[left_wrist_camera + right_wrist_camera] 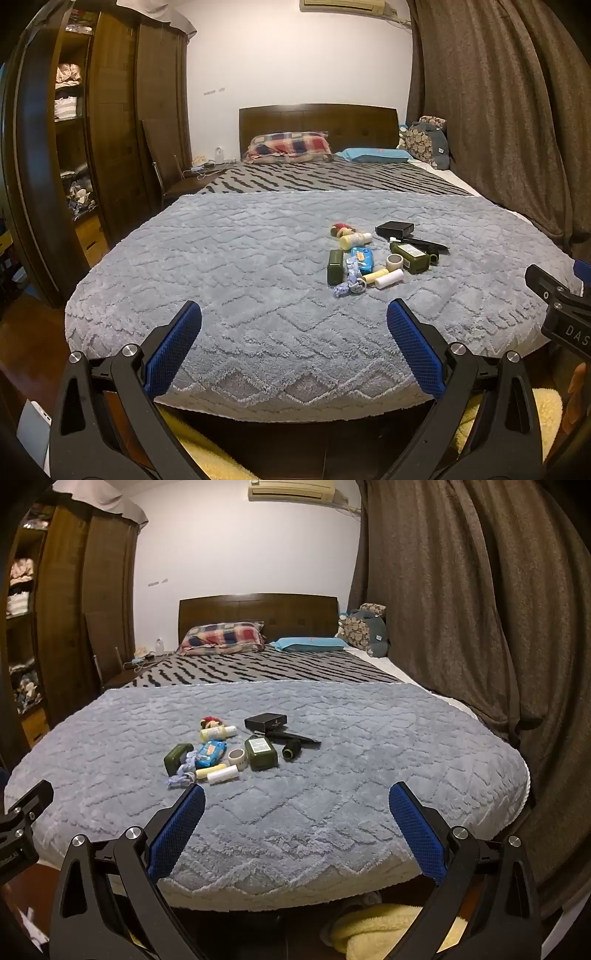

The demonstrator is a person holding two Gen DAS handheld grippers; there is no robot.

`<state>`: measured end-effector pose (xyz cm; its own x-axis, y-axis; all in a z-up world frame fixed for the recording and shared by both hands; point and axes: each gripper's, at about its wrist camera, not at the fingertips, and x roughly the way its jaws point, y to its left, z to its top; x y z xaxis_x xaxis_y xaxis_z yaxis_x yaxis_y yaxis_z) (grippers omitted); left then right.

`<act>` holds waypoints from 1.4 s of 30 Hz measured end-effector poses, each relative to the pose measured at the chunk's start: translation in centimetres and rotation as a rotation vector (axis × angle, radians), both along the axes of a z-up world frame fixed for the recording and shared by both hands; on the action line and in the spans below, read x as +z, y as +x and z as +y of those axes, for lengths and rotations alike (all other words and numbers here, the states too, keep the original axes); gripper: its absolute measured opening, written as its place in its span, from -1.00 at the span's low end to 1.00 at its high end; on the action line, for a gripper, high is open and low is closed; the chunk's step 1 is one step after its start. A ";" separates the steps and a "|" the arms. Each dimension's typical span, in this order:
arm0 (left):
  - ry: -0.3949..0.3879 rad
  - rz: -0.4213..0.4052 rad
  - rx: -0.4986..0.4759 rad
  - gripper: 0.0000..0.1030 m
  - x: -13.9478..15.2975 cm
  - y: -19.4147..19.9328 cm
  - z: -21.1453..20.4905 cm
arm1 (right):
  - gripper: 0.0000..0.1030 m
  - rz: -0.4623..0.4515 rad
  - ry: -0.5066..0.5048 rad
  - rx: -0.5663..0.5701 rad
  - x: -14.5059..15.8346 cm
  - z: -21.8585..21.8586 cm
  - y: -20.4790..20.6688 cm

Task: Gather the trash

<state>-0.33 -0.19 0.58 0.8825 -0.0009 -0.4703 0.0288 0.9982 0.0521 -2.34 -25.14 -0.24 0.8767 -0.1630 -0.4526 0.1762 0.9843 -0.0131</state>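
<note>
My left gripper [294,318] is held level, pointing fwd, jaws spread wide, nothing btwn the blue pads [173,347]. Both black finger arms splay out in a V from the bottom of the left wrist view, w/ silver pivot bolts showing.

My right gripper [297,800] sits the same way: level, pointing fwd, jaws wide apart, blue pads [415,830] gripping nothing.

The two are side by side, well apart. In the left wrist view the right gripper's black body [559,314] pokes in at the right edge; in the right wrist view the left gripper's body [20,823] shows at the left edge.
</note>
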 end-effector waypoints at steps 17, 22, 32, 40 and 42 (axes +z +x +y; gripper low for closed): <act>-0.002 -0.004 -0.002 0.84 0.0 0.0 0.0 | 0.94 -0.009 -0.004 0.002 0.1 0.5 -0.1; -0.001 -0.004 -0.001 0.85 0.0 -0.1 0.0 | 0.94 -0.011 -0.004 0.004 0.1 0.6 0.1; -0.004 -0.009 -0.001 0.84 0.4 0.0 -0.2 | 0.94 -0.013 -0.004 0.004 0.0 0.8 0.0; -0.005 -0.009 -0.002 0.84 0.6 0.0 -0.3 | 0.94 -0.015 -0.004 0.005 0.0 0.7 0.0; -0.006 -0.011 -0.002 0.85 0.5 -0.1 -0.2 | 0.94 -0.014 -0.004 0.003 0.0 0.8 0.0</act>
